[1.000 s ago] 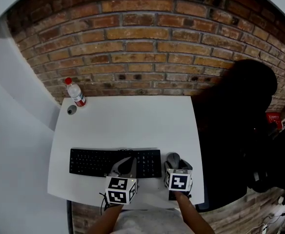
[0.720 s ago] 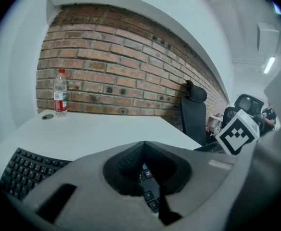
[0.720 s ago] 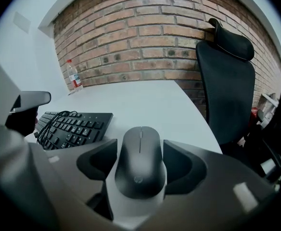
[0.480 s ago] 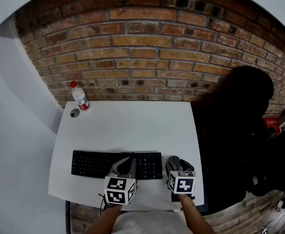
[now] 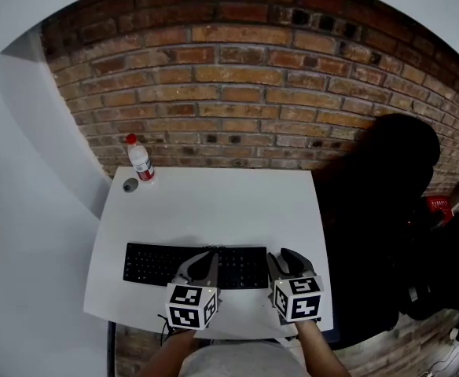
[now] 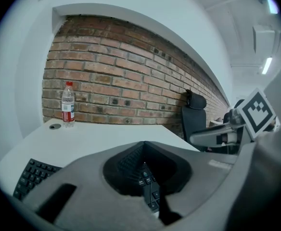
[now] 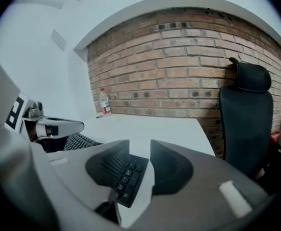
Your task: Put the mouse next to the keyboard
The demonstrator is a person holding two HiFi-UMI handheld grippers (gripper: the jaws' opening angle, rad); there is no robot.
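Note:
A black keyboard (image 5: 155, 264) lies along the front of the white table (image 5: 214, 203). My left gripper (image 5: 202, 259) hovers over the keyboard's right half. In the left gripper view its tips (image 6: 144, 143) meet with nothing held, and keys (image 6: 150, 196) show below them. My right gripper (image 5: 286, 258) is just right of the keyboard's end. Its jaws are closing, and between them (image 7: 140, 146) I see only the keyboard's corner (image 7: 128, 174) and bare table. I cannot make out the mouse in any view; the right gripper covers the spot beside the keyboard.
A water bottle (image 5: 141, 159) with a red cap stands at the table's far left corner, with a small grey cap (image 5: 130, 185) beside it. A black office chair (image 5: 379, 210) stands against the table's right edge. A brick wall runs behind.
The right gripper has drawn back toward the front edge and its jaws have narrowed. The grey mouse that showed between them is no longer visible. The left gripper has stayed put.

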